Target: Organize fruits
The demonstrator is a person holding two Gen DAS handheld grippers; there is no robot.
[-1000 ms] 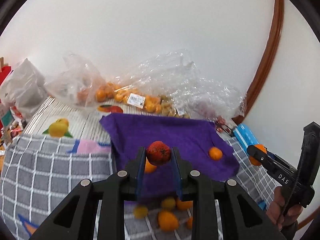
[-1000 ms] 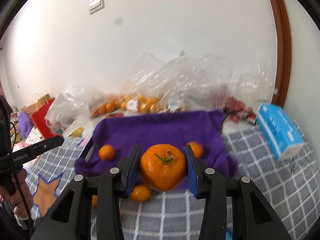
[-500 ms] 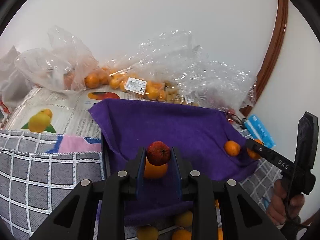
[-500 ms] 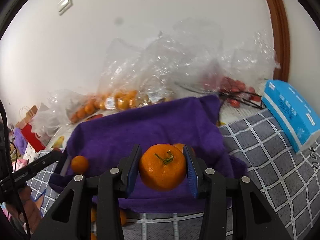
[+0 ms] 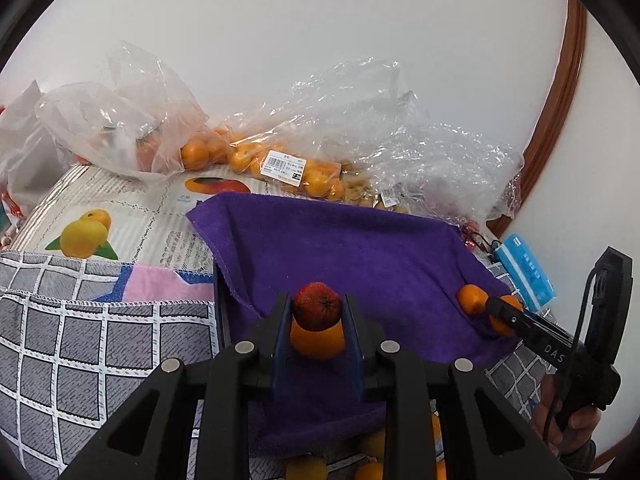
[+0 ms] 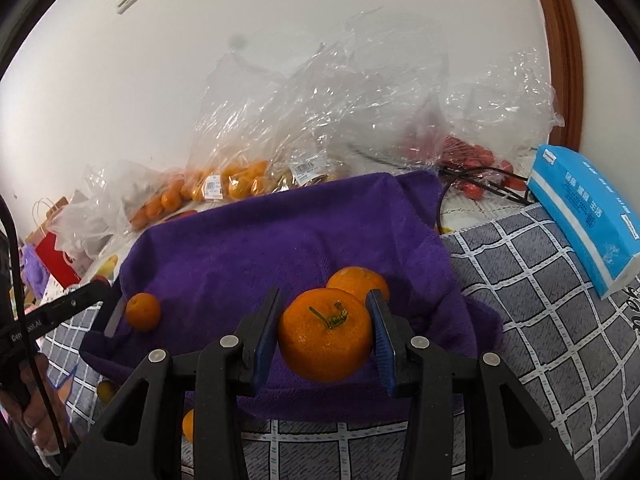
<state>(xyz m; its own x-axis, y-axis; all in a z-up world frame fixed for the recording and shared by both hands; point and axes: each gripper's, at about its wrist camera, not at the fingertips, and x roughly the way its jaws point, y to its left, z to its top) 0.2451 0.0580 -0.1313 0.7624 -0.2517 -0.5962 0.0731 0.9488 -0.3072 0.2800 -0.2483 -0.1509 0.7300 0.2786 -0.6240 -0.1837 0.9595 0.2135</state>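
Both grippers have advanced over the purple towel (image 6: 304,240). The left gripper (image 5: 317,312) grips a red fruit (image 5: 317,306); the right gripper (image 6: 326,334) clamps a mandarin (image 6: 325,334). Loose oranges now lie directly ahead. Judgement: release onto the towel is imminent.

A towel (image 6: 280,248) lies spread over the checked cloth (image 6: 560,340), with the bags of fruit (image 6: 248,176) behind it against the wall (image 6: 280,32) and the tissue pack (image 6: 584,216) to its right. On the towel one small mandarin (image 6: 143,311) sits near the left edge and another (image 6: 358,278) near the front, just behind the mandarin (image 6: 326,334) held between the right gripper's (image 6: 325,336) fingers. The left gripper (image 5: 317,322) holds a strawberry (image 5: 317,306) over a mandarin on the towel (image 5: 317,342), and more fruit (image 5: 370,472) lies on the checked cloth in front of the towel.
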